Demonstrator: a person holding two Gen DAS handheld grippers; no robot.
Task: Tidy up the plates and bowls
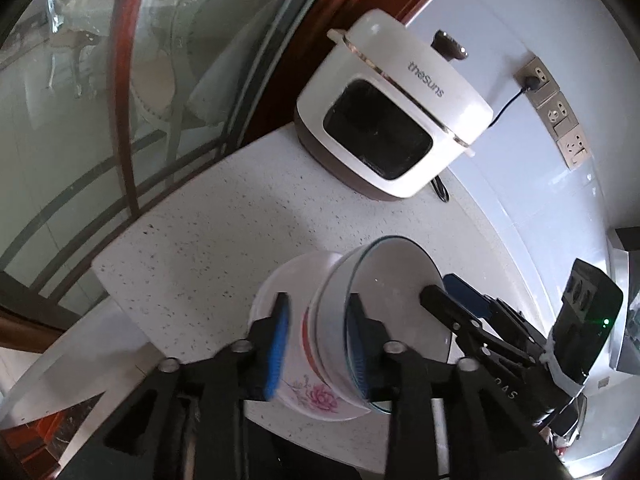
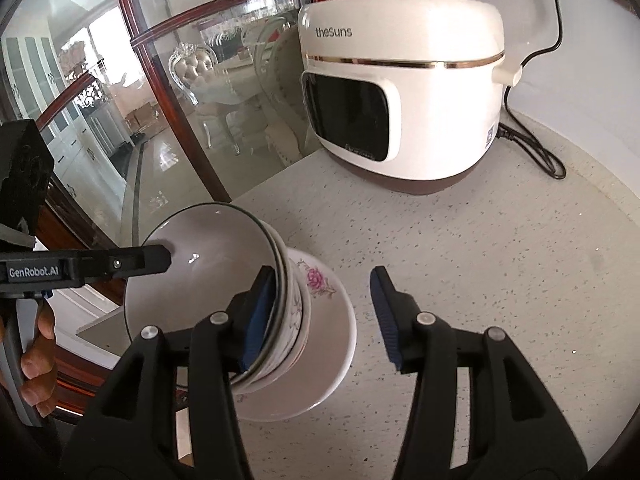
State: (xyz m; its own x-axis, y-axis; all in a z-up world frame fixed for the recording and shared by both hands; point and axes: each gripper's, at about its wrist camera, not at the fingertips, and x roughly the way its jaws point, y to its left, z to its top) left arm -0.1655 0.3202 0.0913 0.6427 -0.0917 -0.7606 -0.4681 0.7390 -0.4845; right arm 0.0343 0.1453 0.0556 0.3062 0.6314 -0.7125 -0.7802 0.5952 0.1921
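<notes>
A stack of white bowls (image 2: 208, 264) lies tilted on its side on a white plate with a pink flower (image 2: 332, 344) on the speckled counter (image 2: 480, 280). In the left wrist view the bowl stack (image 1: 384, 280) rests over the plate (image 1: 316, 396). My left gripper (image 1: 318, 340) has its jaws apart, one finger on each side of the bowl wall; whether they grip it I cannot tell. My right gripper (image 2: 320, 316) is open; its left pad (image 2: 260, 312) touches the bowl rims. The right gripper's finger (image 1: 444, 308) shows inside the bowl in the left wrist view.
A white rice cooker (image 2: 400, 92) stands at the back of the counter, its black cord (image 2: 532, 148) running to wall sockets (image 1: 556, 108). A red-framed glass cabinet door (image 2: 160, 100) borders the counter on the left. The counter edge (image 1: 120, 300) drops off nearby.
</notes>
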